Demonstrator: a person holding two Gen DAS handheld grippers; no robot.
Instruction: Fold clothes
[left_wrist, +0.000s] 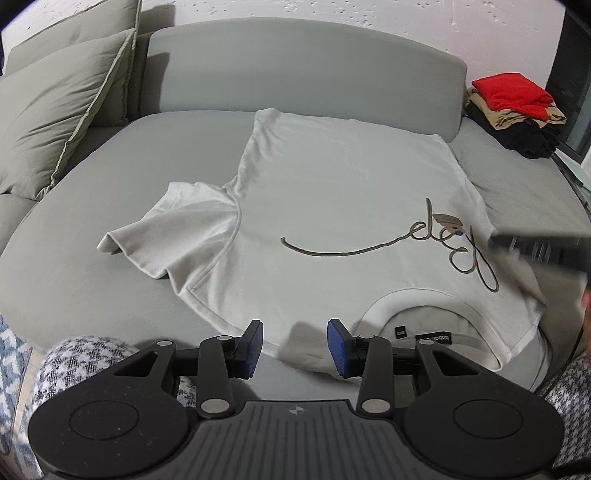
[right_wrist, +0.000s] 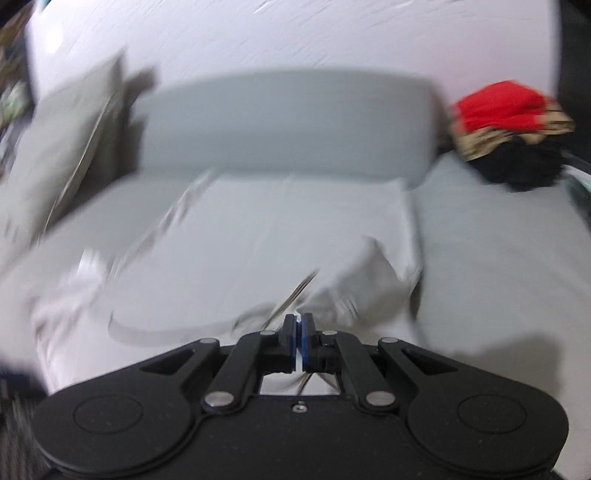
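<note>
Around: we're seeing pillows (left_wrist: 55, 122) far left, clothes pile (left_wrist: 517, 110) far right on sofa (left_wrist: 295, 81).
Shirt: white tee (left_wrist: 332, 192) lying just ahead of left tool (left_wrist: 295, 347), spread wide.
R tool (right_wrist: 299, 332): pinching tee fabric (right_wrist: 362, 280), pressed together.

A home living room: grey sofa (left_wrist: 303, 81), throw cushions (left_wrist: 55, 110), stacked folded clothes (left_wrist: 513, 107), patterned rug (left_wrist: 11, 362).

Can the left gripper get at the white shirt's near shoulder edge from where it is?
Probably yes: the left gripper is open, the white shirt edge lies just ahead between its pads, nothing between.
</note>
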